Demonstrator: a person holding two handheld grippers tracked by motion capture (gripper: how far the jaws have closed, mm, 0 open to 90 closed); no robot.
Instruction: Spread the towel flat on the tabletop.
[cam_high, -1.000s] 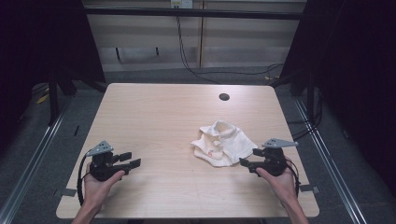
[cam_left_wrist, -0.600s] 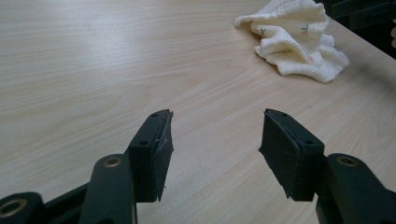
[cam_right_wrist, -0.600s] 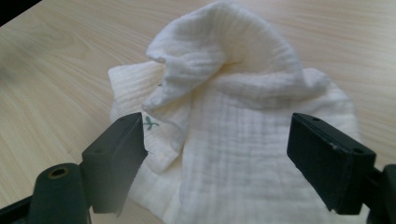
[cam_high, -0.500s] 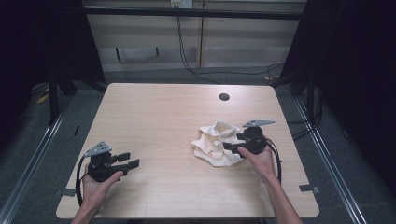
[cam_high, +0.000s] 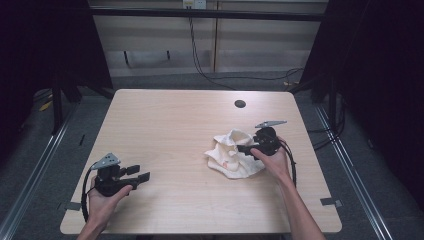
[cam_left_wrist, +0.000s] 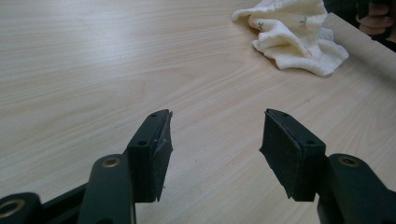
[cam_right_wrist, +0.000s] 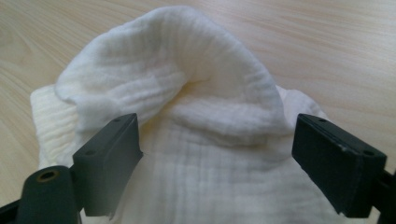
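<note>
I see the cloth (cam_high: 233, 153), a crumpled cream piece with a few small printed marks, lying on the right half of the worktop (cam_high: 170, 125), somewhat toward my near edge.

Right hand-held gripper (cam_high: 245, 148): it lies level at the cloth's right side and points left into it. Its jaws have just been opening and now stand wide apart. In the right gripper view the cloth (cam_right_wrist: 187, 116) sits between and just beyond the two jaws, with a raised, rolled fold arching directly ahead of them. The pads do not press on the fabric; I see no grip. Whether the jaw tips brush the cloth I cannot tell.

Left hand-held gripper (cam_high: 139, 173): it rests in my left hand (cam_high: 102, 202) near the front left corner of the worktop, well apart from the cloth, its jaws pointing right. In the left gripper view the jaws are spread with bare wood between them, and the cloth (cam_left_wrist: 294, 35) lies far off at the upper right.

A small dark round hole (cam_high: 240, 104) sits in the worktop beyond the cloth, toward the far edge.
</note>
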